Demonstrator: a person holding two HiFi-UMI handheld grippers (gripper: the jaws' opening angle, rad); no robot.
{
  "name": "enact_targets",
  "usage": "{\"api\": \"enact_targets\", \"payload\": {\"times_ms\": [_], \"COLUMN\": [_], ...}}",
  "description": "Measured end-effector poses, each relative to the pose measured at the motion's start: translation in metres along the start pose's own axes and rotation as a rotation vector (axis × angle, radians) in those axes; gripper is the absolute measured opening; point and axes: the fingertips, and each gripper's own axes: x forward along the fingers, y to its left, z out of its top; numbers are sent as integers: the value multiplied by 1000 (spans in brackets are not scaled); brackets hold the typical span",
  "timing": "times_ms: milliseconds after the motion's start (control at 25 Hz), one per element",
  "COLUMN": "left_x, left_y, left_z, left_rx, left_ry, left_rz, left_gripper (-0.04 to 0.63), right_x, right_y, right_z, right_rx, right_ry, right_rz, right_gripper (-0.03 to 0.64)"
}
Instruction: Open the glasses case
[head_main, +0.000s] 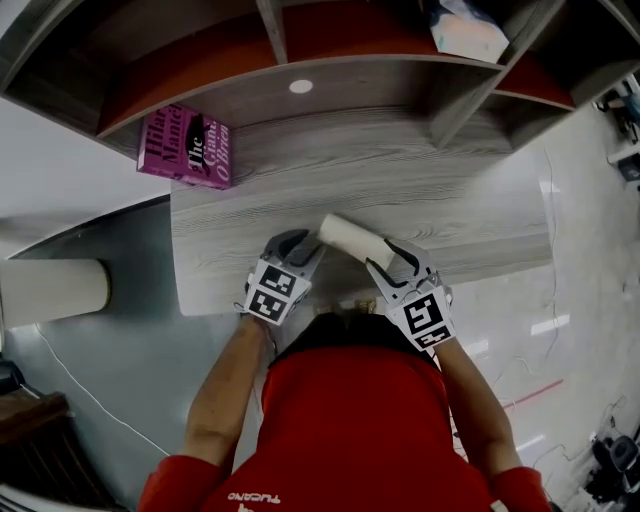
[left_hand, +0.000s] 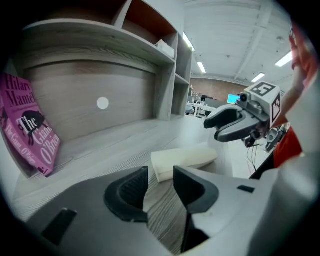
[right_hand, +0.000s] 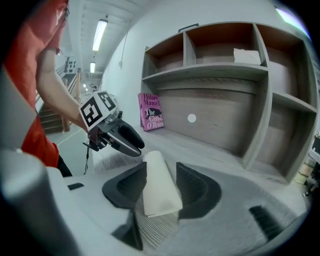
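A: Jaws, quick.
B: Left gripper (left_hand: 160, 175) is spread with nothing between. The near end of the glasses case (left_hand: 185, 157) sits just past its tips, at 12 o'clock. Right gripper (right_hand: 161, 175) is spread too and straddles the case's other end. Its pads don't look pressed on the case.
A: Case position?
B: Flat on the surface (head_main: 450, 215) near the front edge. It runs 10 to 4 o'clock in the head view, between both grippers. Lid still down.
A: Step in hand?
B: Looks like lining up a hold before prying. My call is one gripper pins the base low while the other catches the lid's lip and lifts. Can't see the seam or the hinge side. The shell is smooth and rounded, so it probably slips. I'd pinch near an end, not over the crown.
A: What's inside?
B: It's closed, can't tell.
A: Further back?
B: Pink book (head_main: 187, 147) leaning at 10 o'clock. Shelf unit (head_main: 400, 75) behind, with a pale box (head_main: 468, 32) in the upper compartment at 1 o'clock.
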Motion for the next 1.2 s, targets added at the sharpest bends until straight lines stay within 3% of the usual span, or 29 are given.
{"api": "enact_targets", "payload": {"times_ms": [320,600,840,1200], "left_x": [18,26,29,29], "left_y": [-4,-4,-7,-8], "left_z": [-16,-16,-17,-17], "left_rx": [37,49,52,50], "left_ry": [118,154,168,171], "left_rz": [-68,-97,-135,-158], "left_gripper": [152,153,135,118], "right_x": [14,22,28,29], "right_y": [3,7,6,2], "right_z": [-30,-54,-70,-68], "right_rx": [-49,-114,-153,-142], "right_ry": [143,259,333,329], "right_rz": [54,106,119,145], "right_gripper": [306,344,337,300]}}
